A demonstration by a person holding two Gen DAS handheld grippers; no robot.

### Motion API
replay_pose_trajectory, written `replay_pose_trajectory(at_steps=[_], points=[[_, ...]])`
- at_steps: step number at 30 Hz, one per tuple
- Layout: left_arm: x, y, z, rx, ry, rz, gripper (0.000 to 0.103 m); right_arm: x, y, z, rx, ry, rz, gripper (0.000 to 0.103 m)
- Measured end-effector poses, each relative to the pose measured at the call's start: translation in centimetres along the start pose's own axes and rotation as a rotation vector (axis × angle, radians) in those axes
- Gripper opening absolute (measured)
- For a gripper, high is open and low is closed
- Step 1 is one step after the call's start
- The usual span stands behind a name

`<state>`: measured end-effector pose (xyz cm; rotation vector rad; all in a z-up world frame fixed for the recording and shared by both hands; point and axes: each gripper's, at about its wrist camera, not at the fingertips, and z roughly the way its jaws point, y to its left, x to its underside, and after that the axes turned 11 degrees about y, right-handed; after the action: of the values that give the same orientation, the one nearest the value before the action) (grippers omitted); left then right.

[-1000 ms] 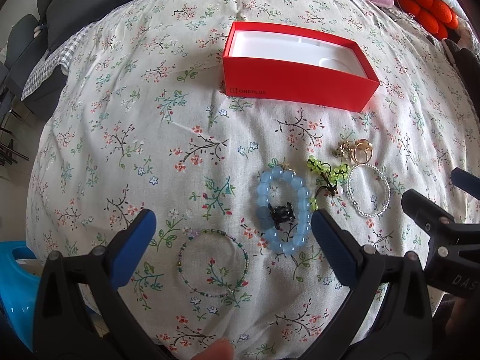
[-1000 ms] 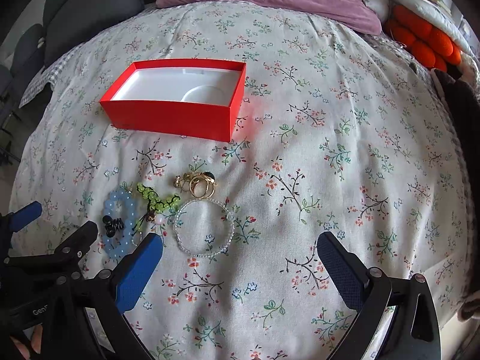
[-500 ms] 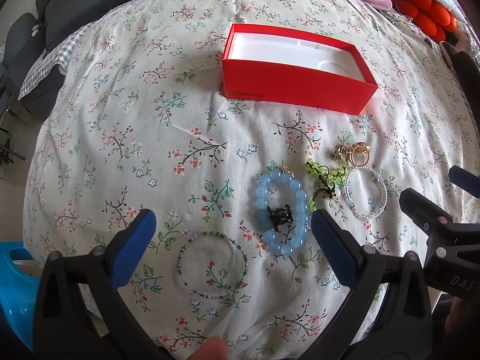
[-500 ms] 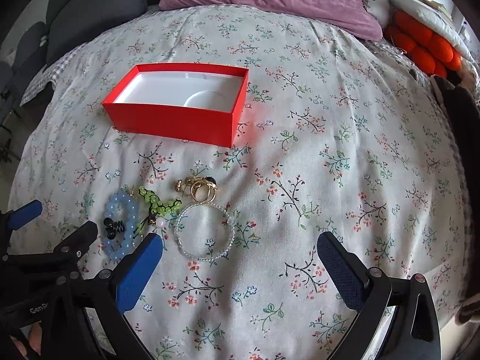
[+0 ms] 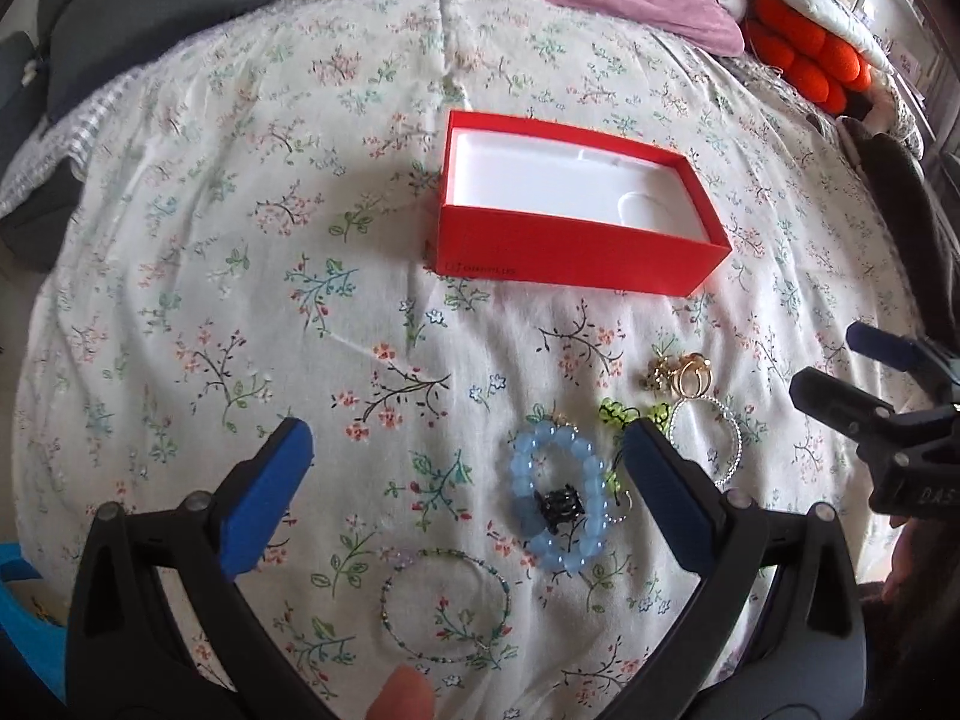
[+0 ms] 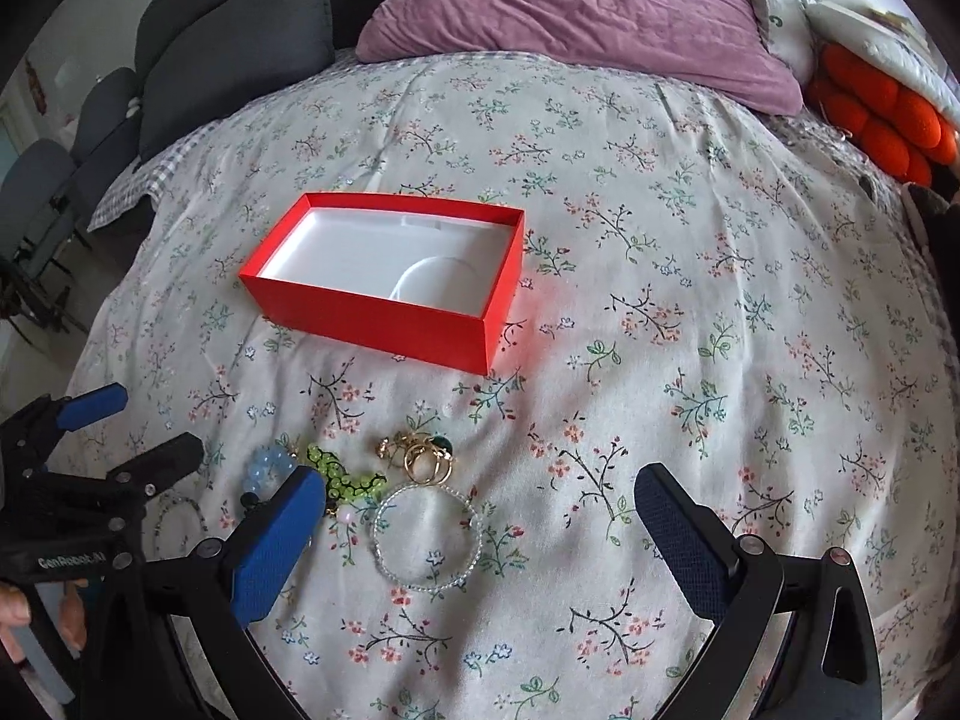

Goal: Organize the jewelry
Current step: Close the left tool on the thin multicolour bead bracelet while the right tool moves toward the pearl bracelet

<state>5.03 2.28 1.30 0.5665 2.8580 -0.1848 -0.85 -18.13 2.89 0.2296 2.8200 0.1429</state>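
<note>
Your left gripper (image 5: 462, 474) hangs released over the floral bedspread (image 5: 240, 240), its blue pads wide apart and touching nothing. Nearest you, between its fingers, lies a thin bracelet of tiny green and dark beads (image 5: 445, 605), laid out as an open circle flat on the bed. Just to its right and a little farther off sits a chunky bracelet of pale blue round beads (image 5: 555, 495) with a small black clip (image 5: 559, 503) resting inside its ring. Right of that, a string of lime-green beads (image 6: 345, 477) curls beside it, partly hidden by a gripper finger in both views. Next come a few gold rings (image 6: 426, 456) bunched together, one with a dark stone, and just below them a clear beaded bracelet (image 6: 426, 537) lying in a loose oval. Your right gripper (image 6: 474, 531) is also released, jaws spread above that clear bracelet without contact. Beyond the jewelry, well apart, stands the open red box (image 6: 372, 318), its white lining empty.
</note>
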Motion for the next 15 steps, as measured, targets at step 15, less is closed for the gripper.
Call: replay_pose_trajectory(at_steps=[15], points=[[3.0, 2.6, 2.2, 0.209, 0.134, 0.184, 0.1, 1.0, -1.2, 3.7, -0.149, 0.177, -0.021, 0.094]])
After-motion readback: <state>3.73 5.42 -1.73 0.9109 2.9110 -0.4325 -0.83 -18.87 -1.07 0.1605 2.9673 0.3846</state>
